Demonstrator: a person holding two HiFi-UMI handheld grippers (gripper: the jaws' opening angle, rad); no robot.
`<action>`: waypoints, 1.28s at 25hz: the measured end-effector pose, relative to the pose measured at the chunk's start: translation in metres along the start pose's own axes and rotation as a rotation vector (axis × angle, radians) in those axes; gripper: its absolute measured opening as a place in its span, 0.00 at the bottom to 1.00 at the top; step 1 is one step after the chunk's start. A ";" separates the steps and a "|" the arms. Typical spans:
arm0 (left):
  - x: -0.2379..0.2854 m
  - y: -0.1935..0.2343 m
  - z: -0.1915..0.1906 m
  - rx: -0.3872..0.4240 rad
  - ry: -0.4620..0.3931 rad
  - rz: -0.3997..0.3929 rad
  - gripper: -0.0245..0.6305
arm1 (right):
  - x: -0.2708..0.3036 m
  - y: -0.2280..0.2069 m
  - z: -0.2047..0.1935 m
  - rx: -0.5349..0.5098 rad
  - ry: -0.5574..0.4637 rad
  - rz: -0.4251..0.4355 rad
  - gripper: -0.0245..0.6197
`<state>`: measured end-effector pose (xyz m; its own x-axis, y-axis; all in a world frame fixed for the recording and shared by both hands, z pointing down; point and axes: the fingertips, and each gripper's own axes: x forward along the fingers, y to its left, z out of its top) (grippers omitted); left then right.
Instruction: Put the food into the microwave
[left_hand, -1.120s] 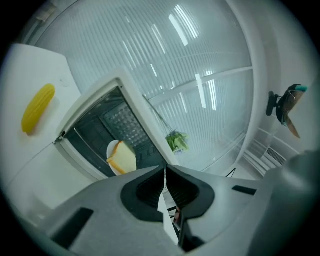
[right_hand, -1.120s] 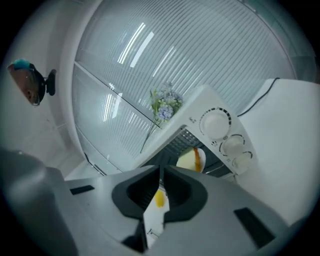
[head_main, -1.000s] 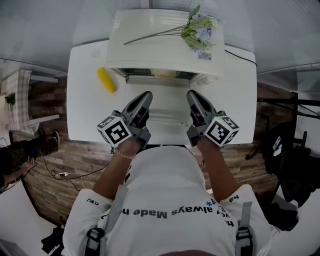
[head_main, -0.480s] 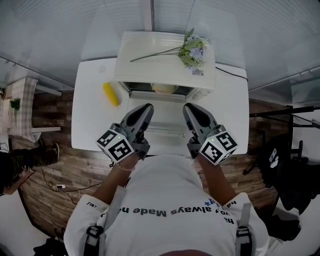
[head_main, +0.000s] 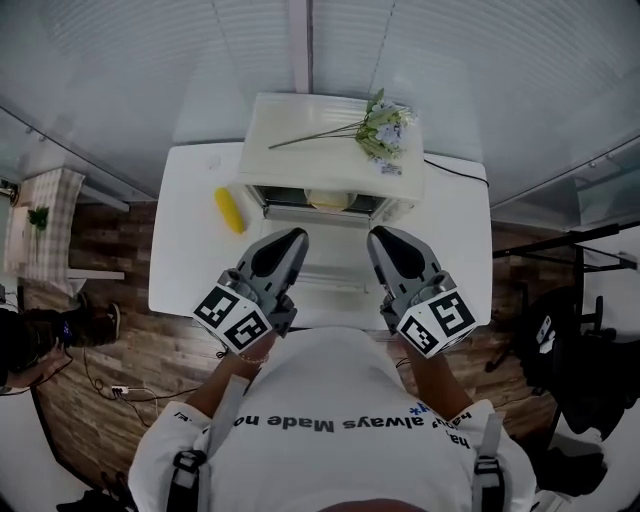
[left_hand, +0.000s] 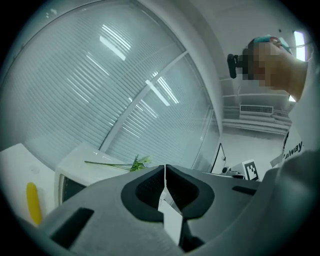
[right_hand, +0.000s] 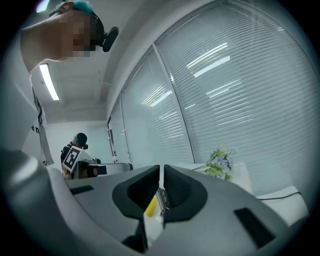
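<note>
Right, both grippers are up in front of the microwave (head_main: 320, 125), side by side with a clear gap between them. The left gripper (head_main: 294, 236) has its fingers (left_hand: 149, 190) pressed together, nothing between them. The right gripper (head_main: 379, 236) is the same: fingers (right_hand: 181, 192) shut tight and empty. Both point roughly level toward the microwave's front opening, tips just short of it.

The corn (head_main: 229, 209) lies on the tabletop (head_main: 185, 255) just beside the microwave's left front corner, apart from both grippers. Bare tabletop runs from it out to the left edge, and there is plenty of open surface toward the near edge too. Something pale sits inside the opening; I cannot tell what it is.

The microwave stands at the far edge, backed close to the blinds (head_main: 450, 80). Flowers (head_main: 382, 128) lie across its top, heads toward the right edge, stems running left. A dark cable (head_main: 455, 166) trails off its right side across a narrower bare strip. Wooden floor (head_main: 120, 350) shows past the tabletop's left and right edges.
</note>
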<state>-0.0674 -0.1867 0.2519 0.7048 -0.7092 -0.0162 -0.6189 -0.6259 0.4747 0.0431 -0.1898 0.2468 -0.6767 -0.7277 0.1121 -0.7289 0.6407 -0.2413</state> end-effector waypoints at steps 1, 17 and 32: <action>-0.001 -0.002 0.004 0.017 -0.001 0.002 0.07 | -0.001 0.003 0.003 -0.012 0.001 0.000 0.08; -0.005 -0.038 0.028 0.142 -0.037 -0.030 0.07 | -0.019 0.035 0.034 -0.120 -0.040 -0.014 0.08; -0.009 -0.039 0.023 0.126 -0.026 -0.024 0.07 | -0.022 0.040 0.035 -0.123 -0.049 -0.021 0.08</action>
<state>-0.0577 -0.1639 0.2132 0.7118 -0.7006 -0.0498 -0.6418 -0.6776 0.3591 0.0328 -0.1567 0.2013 -0.6578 -0.7502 0.0676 -0.7518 0.6485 -0.1190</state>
